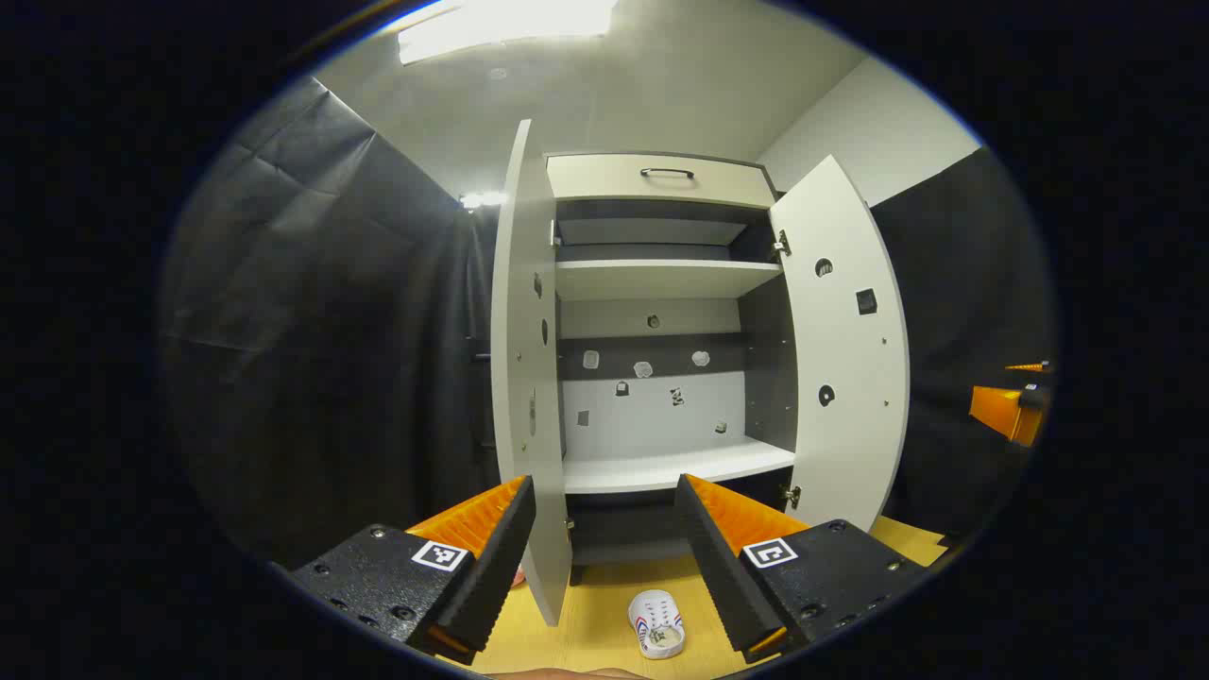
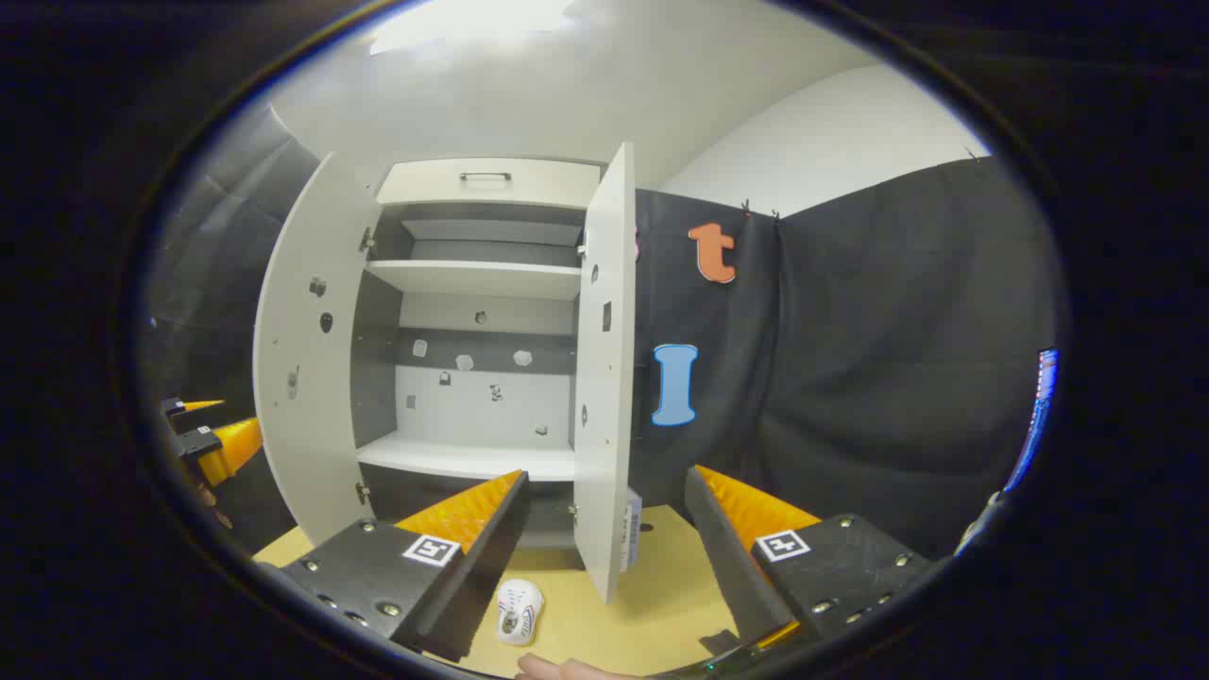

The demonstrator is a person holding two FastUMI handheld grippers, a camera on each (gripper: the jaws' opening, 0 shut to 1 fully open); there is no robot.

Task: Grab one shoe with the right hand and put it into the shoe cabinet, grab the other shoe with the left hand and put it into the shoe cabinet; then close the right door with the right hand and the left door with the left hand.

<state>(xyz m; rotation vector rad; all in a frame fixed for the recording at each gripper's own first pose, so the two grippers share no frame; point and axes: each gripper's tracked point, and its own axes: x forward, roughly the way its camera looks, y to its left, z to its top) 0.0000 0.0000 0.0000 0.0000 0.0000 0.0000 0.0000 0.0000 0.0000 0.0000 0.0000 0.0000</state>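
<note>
1. I am holding both grippers up in front of the cabinet [image 1: 661, 283], and nothing is in hand yet, so I judge the first step, fetching a shoe with the right gripper [image 2: 604, 538], is only starting.
2. The right gripper's jaws are standing wide apart and holding nothing; in the right gripper view its orange fingers [image 2: 463, 515] are framing the edge of the right door [image 2: 600, 378].
3. The left gripper [image 1: 604, 543] is likewise released and empty, its jaws spread either side of the cabinet's lower opening.
4. Both doors are standing open: the left door [image 1: 519, 378] is showing nearly edge-on in the left gripper view, the right one swung outward.
5. The shelves are looking bare; I am seeing only small marks on the back panel.
6. One white shoe [image 2: 519, 612] is lying on the yellow floor [image 2: 661, 604] just in front of the cabinet, near the foot of the right door.
7. I am seeing a reddish bit low beside the left door, but I cannot tell whether it is the second shoe.
8. Next, I judge, I am needing to lower the right gripper to the shoe, close on it, then lift it to the lower shelf [image 1: 675, 467].
</note>
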